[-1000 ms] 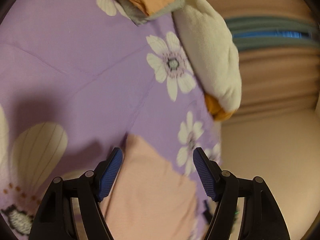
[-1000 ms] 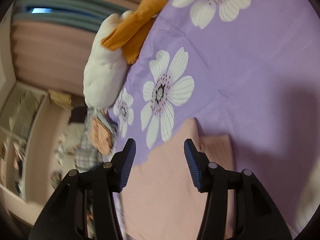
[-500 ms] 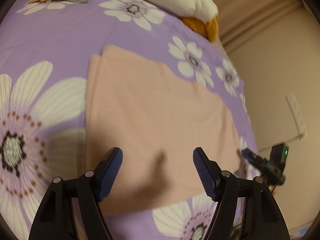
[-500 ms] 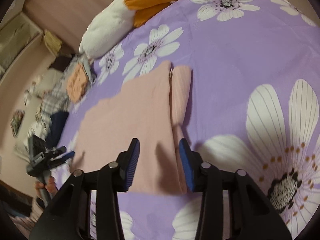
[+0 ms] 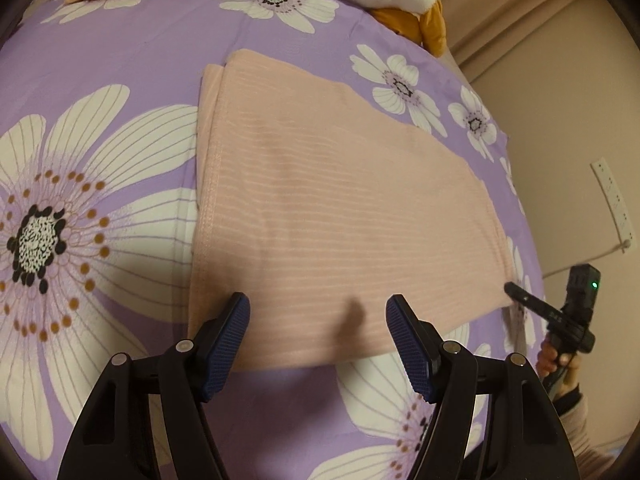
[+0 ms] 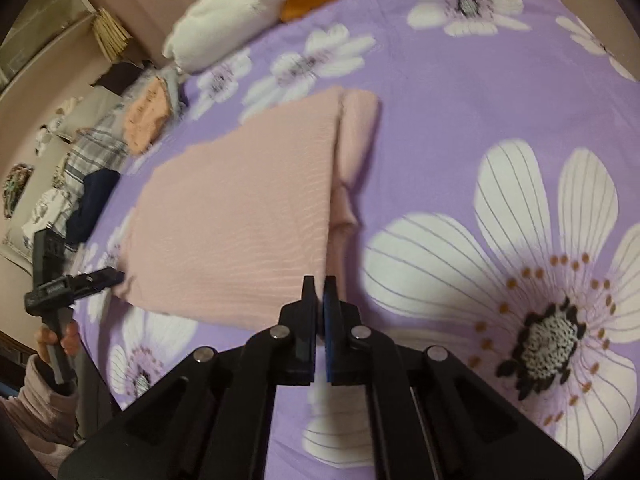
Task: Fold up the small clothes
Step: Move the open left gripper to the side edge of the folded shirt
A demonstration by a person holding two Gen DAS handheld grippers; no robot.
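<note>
right gripper (image 6: 319, 282) jaws just closed on pink garment (image 6: 240, 216) edge; left gripper (image 5: 318, 316) open.

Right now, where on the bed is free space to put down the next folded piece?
Free: the purple sheet between the pink garment and the plush toy, and the big-flower patch beside the garment. Crowded: the clothes pile at the bed's edge.

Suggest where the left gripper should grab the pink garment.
Probably the near left corner of the garment, by the stitched hem. Come in from the near edge, angled down, with one finger sliding under. It lies flat on the sheet, so only its edges give purchase, and the layers line up there. The open left gripper hovers over that near edge.
</note>
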